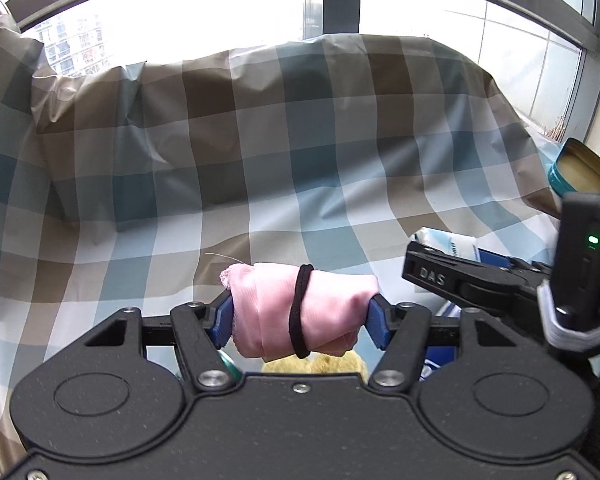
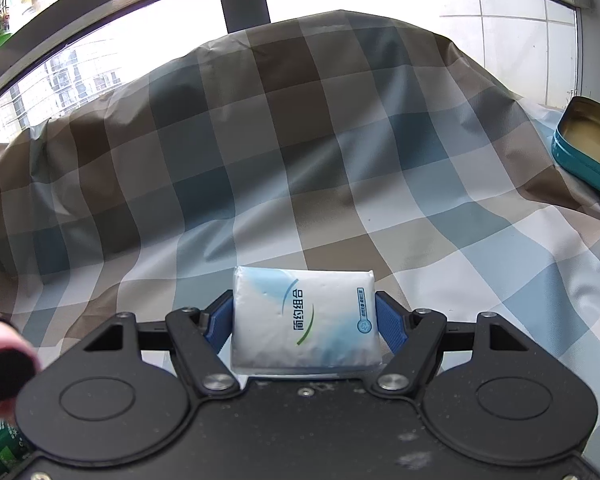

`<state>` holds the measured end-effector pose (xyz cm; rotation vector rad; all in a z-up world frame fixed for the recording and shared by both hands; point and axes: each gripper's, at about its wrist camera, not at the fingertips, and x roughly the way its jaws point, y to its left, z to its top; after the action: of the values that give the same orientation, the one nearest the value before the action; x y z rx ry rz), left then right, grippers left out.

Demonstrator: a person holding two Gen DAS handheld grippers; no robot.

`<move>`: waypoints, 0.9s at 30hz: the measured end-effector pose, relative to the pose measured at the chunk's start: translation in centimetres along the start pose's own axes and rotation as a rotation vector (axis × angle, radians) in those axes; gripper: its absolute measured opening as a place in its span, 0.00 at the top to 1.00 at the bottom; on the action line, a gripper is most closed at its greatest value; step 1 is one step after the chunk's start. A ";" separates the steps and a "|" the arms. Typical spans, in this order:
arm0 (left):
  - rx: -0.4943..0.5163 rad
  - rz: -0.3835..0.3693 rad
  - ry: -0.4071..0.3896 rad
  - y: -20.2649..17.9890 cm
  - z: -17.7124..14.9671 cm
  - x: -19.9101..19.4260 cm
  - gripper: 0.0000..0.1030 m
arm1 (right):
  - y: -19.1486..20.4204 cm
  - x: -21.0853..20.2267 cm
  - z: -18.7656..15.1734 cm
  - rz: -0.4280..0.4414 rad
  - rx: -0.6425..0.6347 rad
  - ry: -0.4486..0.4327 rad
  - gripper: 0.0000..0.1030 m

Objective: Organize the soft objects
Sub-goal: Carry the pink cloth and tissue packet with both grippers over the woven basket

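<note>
My left gripper [image 1: 300, 316] is shut on a rolled pink cloth [image 1: 328, 312] bound by a black hair tie [image 1: 300, 312], held above the checked cloth [image 1: 260, 160]. A yellowish fuzzy object [image 1: 316, 364] peeks out just below it. My right gripper [image 2: 305, 320] is shut on a white and blue tissue pack [image 2: 305, 320], held above the same checked cloth [image 2: 260, 140]. The right gripper's body [image 1: 480, 280] shows at the right of the left wrist view, with the tissue pack [image 1: 444, 240] partly hidden behind it.
An open teal tin [image 2: 588, 148] sits at the far right on the cloth; it also shows in the left wrist view [image 1: 580, 172]. The cloth rises over a bulky shape at the back, below a window. A green can [image 2: 0, 448] lies at the lower left.
</note>
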<state>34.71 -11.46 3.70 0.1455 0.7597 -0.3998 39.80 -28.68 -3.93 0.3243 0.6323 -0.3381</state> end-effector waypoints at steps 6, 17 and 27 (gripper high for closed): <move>-0.013 0.013 -0.008 -0.1 -3.4 -4.9 0.43 | 0.3 -0.6 -0.2 -0.023 -0.006 -0.029 0.30; -0.067 0.087 -0.012 0.5 -10.9 -12.6 0.43 | -0.1 -1.8 -0.3 -0.010 0.013 -0.085 0.30; -0.165 0.105 0.040 1.6 -17.0 -16.2 0.43 | 0.3 -4.5 -0.3 -0.037 -0.022 -0.149 0.30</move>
<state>13.90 -0.55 2.67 0.0383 0.8173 -0.2335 36.42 -27.36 -1.29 0.2632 0.4954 -0.3871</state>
